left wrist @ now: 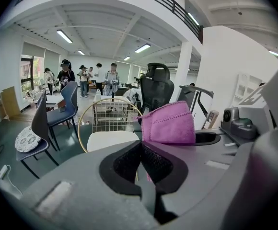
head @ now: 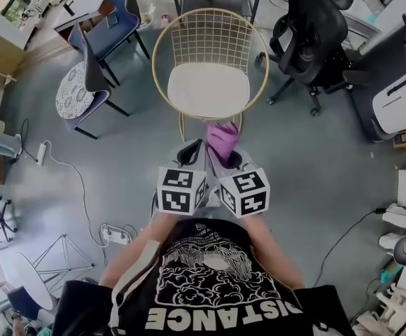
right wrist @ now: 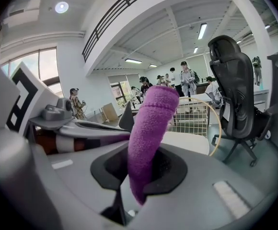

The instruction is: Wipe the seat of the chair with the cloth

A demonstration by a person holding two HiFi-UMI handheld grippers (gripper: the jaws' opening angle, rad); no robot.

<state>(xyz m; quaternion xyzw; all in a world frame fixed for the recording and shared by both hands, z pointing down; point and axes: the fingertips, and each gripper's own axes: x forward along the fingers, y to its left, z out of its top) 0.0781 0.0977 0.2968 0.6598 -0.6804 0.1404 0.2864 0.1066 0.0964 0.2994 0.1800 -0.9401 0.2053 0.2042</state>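
Right tool (right wrist: 140, 169) clamps the purple cloth (right wrist: 151, 128) near the chair's seat (head: 208, 89)

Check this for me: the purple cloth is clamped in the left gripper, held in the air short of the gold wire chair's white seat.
Not quite. The purple cloth is clamped in the right gripper, as the right gripper view shows. The left gripper is shut on nothing, with the cloth beside it. The rest stands: the cloth is in the air short of the gold wire chair's white seat.
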